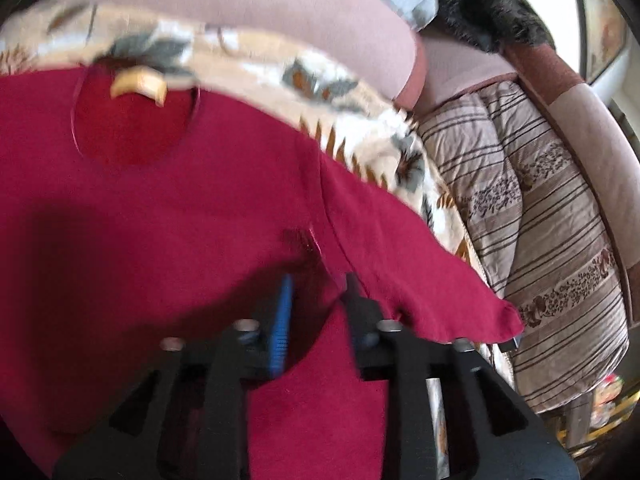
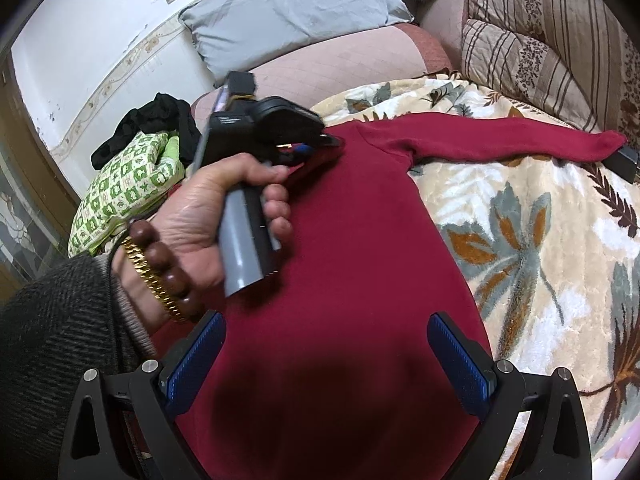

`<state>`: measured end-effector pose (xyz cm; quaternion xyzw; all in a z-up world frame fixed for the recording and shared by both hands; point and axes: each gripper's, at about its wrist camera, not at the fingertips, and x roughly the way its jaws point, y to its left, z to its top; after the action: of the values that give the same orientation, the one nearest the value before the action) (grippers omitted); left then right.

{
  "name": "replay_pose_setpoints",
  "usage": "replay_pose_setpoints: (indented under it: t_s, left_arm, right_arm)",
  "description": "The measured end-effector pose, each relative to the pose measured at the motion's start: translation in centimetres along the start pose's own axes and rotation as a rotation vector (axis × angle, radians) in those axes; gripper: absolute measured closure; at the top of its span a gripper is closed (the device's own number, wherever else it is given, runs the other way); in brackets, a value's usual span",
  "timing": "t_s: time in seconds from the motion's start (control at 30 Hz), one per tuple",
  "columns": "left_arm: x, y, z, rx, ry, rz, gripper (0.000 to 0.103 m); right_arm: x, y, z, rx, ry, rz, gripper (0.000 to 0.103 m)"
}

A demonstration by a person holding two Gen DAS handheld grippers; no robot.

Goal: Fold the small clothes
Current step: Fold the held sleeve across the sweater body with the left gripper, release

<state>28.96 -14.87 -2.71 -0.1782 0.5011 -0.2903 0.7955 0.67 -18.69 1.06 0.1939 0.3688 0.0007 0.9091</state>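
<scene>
A dark red long-sleeved sweater lies flat on a floral blanket, with one sleeve stretched out to the right. In the left wrist view its neck opening with a tan label is at the upper left, and the sleeve runs off to the right. My left gripper stands low over the shoulder area, slightly open, with red cloth showing in the gap. A person's hand holds that left gripper near the collar. My right gripper hangs wide open above the sweater's lower body, holding nothing.
The floral blanket covers the bed. Behind it sit a grey pillow and a striped quilt. A green patterned cloth and a black garment lie at the left. A small dark object sits by the sleeve's end.
</scene>
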Motion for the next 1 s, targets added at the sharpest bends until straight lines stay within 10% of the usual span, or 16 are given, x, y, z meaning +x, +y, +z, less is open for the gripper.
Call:
replay_pose_setpoints:
  t_s: [0.23,0.47,0.8,1.0]
  left_arm:
    - [-7.2,2.3,-1.6,0.016,-0.028,-0.038,0.073]
    - [-19.0,12.1,-0.5,-0.008,-0.313,0.312,0.073]
    - [-14.6,19.5,3.2,-0.135,-0.214,0.456,0.073]
    - [-17.5,18.1,-0.3,-0.185,-0.270,0.344,0.073]
  right_arm:
    - [0.0,0.3,-0.1,-0.014,0.003,-0.010,0.002]
    - [-0.1,1.2,-0.2,-0.050,0.001,-0.019,0.002]
    - [0.7,1.4,-0.3,-0.066,0.029,-0.022,0.002]
    - [0.8,1.9,-0.3,-0.091,0.032,-0.035,0.002]
